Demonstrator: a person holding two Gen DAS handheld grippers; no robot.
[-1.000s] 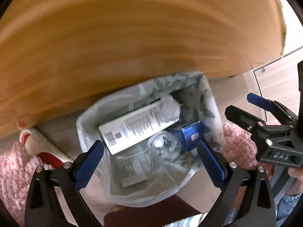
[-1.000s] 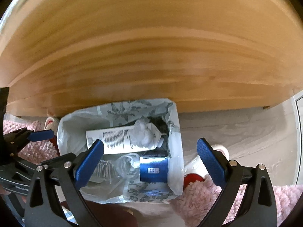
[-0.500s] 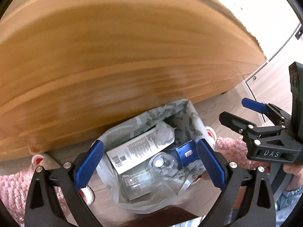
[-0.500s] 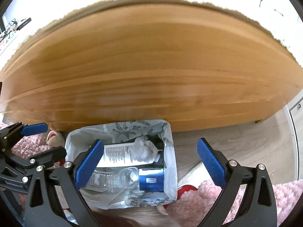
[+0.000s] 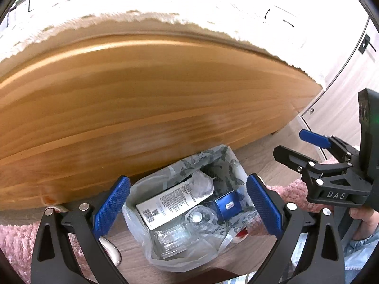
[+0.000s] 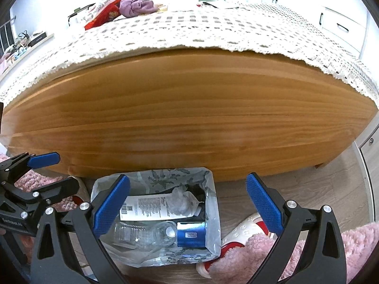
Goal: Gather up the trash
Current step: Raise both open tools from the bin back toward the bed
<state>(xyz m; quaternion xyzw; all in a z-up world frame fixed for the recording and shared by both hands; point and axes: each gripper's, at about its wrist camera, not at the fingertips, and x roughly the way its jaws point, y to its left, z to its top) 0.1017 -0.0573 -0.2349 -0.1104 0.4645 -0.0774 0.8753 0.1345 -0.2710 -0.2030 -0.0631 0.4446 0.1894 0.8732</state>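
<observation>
Plastic-lined trash bin [image 5: 189,203] sits below both spread, empty grippers, left gripper [image 5: 188,203] and right gripper [image 6: 188,203].

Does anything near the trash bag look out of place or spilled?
Nothing has spilled: the white box, clear bottle and blue can all lie inside the trash bag. One oddity: a red and white slipper lies tipped on its side beside the bag, against the pink rug.
</observation>
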